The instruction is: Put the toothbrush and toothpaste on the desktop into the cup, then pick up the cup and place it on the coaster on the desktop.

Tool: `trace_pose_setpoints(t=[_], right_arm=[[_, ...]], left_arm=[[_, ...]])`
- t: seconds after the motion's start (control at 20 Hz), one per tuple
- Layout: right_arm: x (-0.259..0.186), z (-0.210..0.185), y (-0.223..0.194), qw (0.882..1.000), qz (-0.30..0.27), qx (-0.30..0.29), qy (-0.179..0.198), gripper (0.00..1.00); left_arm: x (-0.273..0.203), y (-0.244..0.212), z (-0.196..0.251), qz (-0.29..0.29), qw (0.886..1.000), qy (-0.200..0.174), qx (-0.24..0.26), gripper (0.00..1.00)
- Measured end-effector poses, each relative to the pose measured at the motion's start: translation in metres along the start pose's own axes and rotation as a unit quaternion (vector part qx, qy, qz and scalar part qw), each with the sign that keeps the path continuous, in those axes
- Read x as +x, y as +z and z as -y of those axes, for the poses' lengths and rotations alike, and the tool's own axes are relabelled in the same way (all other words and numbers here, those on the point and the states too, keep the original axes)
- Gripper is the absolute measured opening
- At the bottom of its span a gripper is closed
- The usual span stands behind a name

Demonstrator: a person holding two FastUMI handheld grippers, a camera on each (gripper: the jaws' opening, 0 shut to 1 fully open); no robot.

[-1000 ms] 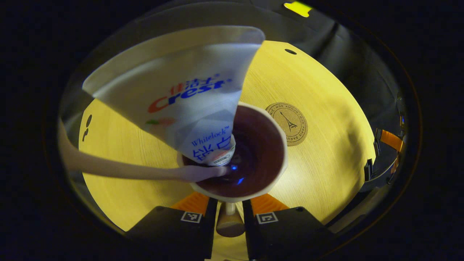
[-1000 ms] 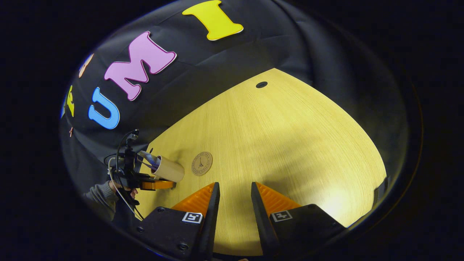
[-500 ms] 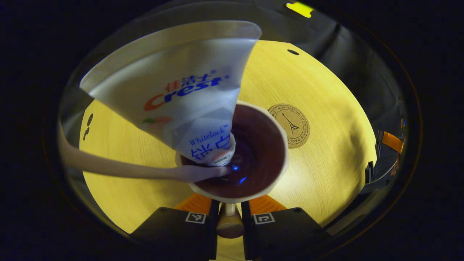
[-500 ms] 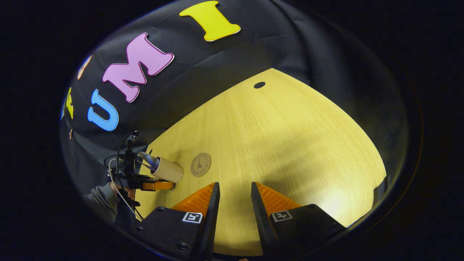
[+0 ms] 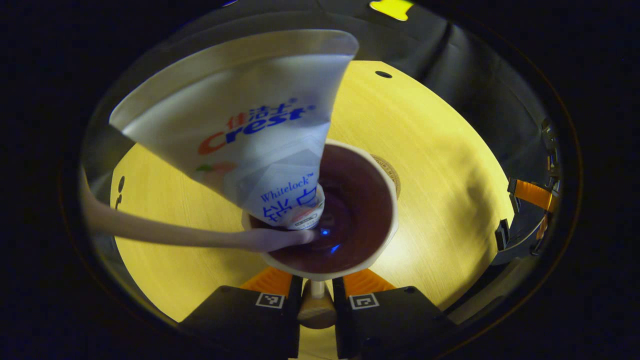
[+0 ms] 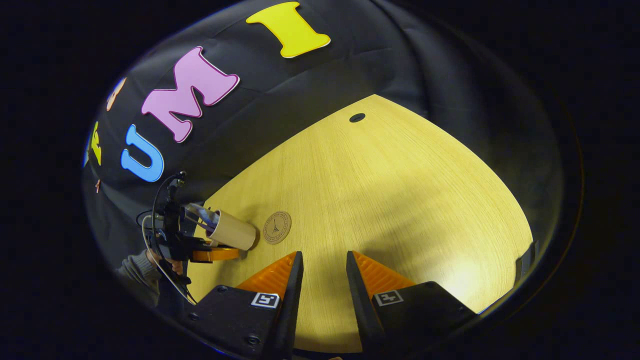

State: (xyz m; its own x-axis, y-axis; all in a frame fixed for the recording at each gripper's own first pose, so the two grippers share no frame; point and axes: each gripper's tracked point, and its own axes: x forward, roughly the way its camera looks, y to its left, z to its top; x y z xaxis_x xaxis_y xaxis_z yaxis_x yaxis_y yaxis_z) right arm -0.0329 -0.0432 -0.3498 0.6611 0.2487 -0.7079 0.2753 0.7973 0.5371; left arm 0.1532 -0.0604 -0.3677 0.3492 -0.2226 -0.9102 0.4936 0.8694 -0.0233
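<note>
A beige cup (image 5: 360,210) with a dark inside hangs just above the wooden desktop (image 5: 440,150), my left gripper (image 5: 316,282) shut on its handle. A white toothpaste tube (image 5: 250,130) stands cap-down in the cup, and a pale toothbrush (image 5: 165,232) leans out over its left rim. The cork coaster (image 5: 392,172) peeks out from behind the cup's far rim. In the right gripper view, the cup (image 6: 231,231) is tilted and sits just left of the coaster (image 6: 277,227). My right gripper (image 6: 322,280) stands open over bare wood, holding nothing.
The black cloth wall (image 6: 310,85) closes the far side of the desktop (image 6: 400,200). A small dark hole (image 6: 357,118) marks the wood near the back edge. A sleeved hand (image 6: 137,265) holds the left gripper at the desk's left end.
The cup has been carried toward the coaster, which is now mostly hidden behind the cup's rim in the left gripper view. The right gripper has stayed put.
</note>
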Motion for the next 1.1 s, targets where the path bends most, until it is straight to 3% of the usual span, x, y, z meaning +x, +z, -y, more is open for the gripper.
trace_pose_setpoints(t=[0.1,0.15,0.2,0.25,0.35,0.4,0.45,0.5,0.6,0.65,0.75,0.95,1.1], right_arm=[[-0.002,0.001,-0.002,1.0,0.0,0.002,0.0,0.54],[-0.003,0.001,-0.001,1.0,0.001,0.003,0.0,0.43],[-0.005,0.003,-0.001,1.0,0.003,0.004,-0.001,0.43],[-0.007,0.005,-0.001,1.0,0.004,0.006,-0.001,0.54],[-0.011,0.007,0.0,1.0,0.006,0.014,-0.003,0.53],[-0.012,0.007,0.002,1.0,0.007,0.02,-0.004,0.54],[-0.012,0.008,0.002,1.0,0.009,0.024,-0.004,0.54],[-0.013,0.009,0.003,1.0,0.012,0.024,-0.005,0.53],[-0.016,0.012,0.004,1.0,0.016,0.022,-0.01,0.54],[-0.018,0.014,0.004,1.0,0.017,0.024,-0.011,0.54],[-0.018,0.016,0.004,0.999,0.018,0.029,-0.016,0.54],[-0.029,0.039,0.001,0.998,0.022,0.043,-0.029,0.53],[-0.034,0.05,0.0,0.998,0.024,0.051,-0.035,0.54]], left_arm=[[0.001,0.008,0.009,0.001,1.0,-0.002,0.01,0.33],[0.003,0.012,0.013,0.001,1.0,-0.004,0.015,0.33],[0.005,0.015,0.018,0.0,1.0,-0.007,0.019,0.33],[0.006,0.018,0.022,0.0,1.0,-0.009,0.022,0.33],[0.009,0.024,0.029,-0.001,0.999,-0.012,0.031,0.37],[0.01,0.027,0.033,-0.002,0.999,-0.013,0.035,0.33],[0.01,0.029,0.036,-0.003,0.999,-0.013,0.04,0.37],[0.012,0.032,0.039,-0.003,0.999,-0.013,0.043,0.33],[0.017,0.035,0.043,-0.006,0.999,-0.015,0.048,0.33],[0.018,0.038,0.045,-0.007,0.999,-0.015,0.051,0.37],[0.024,0.041,0.05,-0.01,0.998,-0.015,0.057,0.33],[0.032,0.045,0.055,-0.015,0.998,-0.017,0.066,0.37],[0.037,0.045,0.056,-0.02,0.997,-0.016,0.071,0.33]])
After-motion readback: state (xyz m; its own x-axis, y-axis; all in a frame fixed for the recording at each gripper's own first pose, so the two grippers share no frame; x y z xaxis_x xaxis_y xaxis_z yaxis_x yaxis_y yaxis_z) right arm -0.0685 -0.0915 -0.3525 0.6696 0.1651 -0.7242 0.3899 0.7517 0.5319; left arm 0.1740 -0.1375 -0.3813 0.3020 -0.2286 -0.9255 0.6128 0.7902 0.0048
